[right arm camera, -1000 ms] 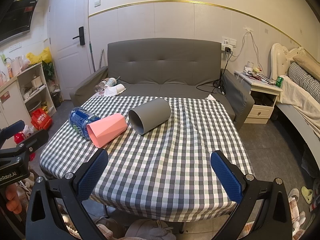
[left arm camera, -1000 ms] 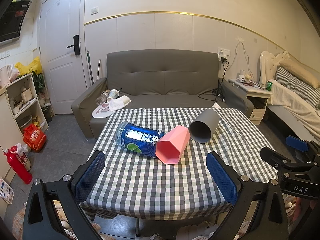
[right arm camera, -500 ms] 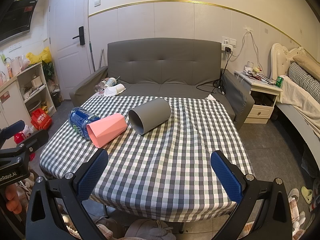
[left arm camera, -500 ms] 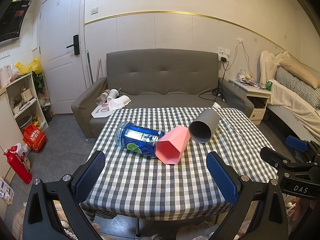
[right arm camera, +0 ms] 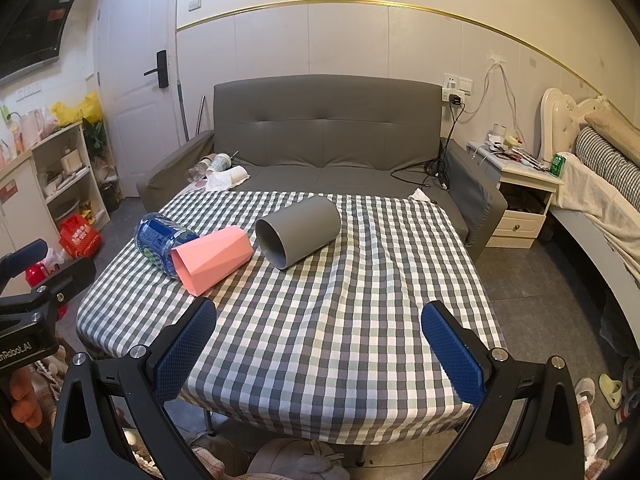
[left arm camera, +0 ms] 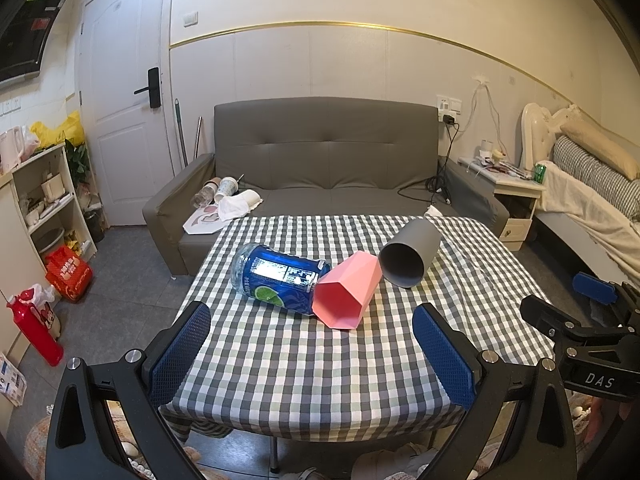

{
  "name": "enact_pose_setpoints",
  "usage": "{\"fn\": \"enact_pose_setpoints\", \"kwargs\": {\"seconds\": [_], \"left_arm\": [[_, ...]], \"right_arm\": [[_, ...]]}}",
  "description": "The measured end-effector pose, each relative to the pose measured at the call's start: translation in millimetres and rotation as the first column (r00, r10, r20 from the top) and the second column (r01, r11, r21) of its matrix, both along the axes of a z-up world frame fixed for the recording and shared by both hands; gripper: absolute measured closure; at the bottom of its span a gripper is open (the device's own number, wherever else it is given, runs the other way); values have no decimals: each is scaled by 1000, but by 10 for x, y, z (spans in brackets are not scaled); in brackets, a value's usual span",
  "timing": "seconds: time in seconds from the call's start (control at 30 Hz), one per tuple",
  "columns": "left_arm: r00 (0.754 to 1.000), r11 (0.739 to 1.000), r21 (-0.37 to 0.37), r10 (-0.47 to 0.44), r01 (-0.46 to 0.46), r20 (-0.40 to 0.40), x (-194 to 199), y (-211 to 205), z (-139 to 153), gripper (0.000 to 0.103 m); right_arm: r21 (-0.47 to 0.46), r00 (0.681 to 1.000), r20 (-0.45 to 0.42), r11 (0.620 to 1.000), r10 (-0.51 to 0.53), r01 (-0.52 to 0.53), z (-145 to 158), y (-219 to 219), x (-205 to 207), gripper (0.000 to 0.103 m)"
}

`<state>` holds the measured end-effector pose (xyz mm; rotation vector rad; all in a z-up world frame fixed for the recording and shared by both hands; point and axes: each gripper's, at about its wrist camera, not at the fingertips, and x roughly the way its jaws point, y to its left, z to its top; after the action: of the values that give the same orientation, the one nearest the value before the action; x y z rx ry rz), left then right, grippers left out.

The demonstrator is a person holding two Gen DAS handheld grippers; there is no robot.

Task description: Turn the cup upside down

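Observation:
A grey cup (left arm camera: 409, 253) (right arm camera: 299, 234) lies on its side on the checked table (left arm camera: 312, 376) (right arm camera: 360, 320), mouth toward me. A pink faceted cup (left arm camera: 346, 295) (right arm camera: 212, 254) lies on its side next to it, touching a blue can (left arm camera: 276, 277) (right arm camera: 160, 236) that also lies flat. My left gripper (left arm camera: 312, 354) is open and empty at the table's near edge, well short of the cups. My right gripper (right arm camera: 318, 346) is open and empty over the near right part of the table.
A grey sofa (left arm camera: 324, 168) stands behind the table, with paper cups and cloth on its left seat. A shelf unit (left arm camera: 44, 200) is at the left, a nightstand (right arm camera: 524, 188) and bed at the right. The other gripper shows at each view's side edge.

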<state>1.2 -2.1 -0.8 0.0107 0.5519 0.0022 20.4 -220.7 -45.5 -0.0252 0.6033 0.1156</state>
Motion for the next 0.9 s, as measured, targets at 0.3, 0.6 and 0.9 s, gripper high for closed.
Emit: {"fn": "enact_pose_setpoints", "kwargs": {"seconds": [0.3,0.6,0.9], "left_arm": [[998,1000,4,9,-9,-63,205,89,-62,0],[992,1000,-28,9,-13,-128,660,265,-79,0],[979,998,-48,20,-31,-203,1123,409,-227,0]], "right_arm": [[-41,1000,-19,999,-11,10,105,132,110,0],[-37,997,-77,999,-29,26,181,239,515,0],[-57,983,-165,996,-80,71,105,484,1229,0]]}}
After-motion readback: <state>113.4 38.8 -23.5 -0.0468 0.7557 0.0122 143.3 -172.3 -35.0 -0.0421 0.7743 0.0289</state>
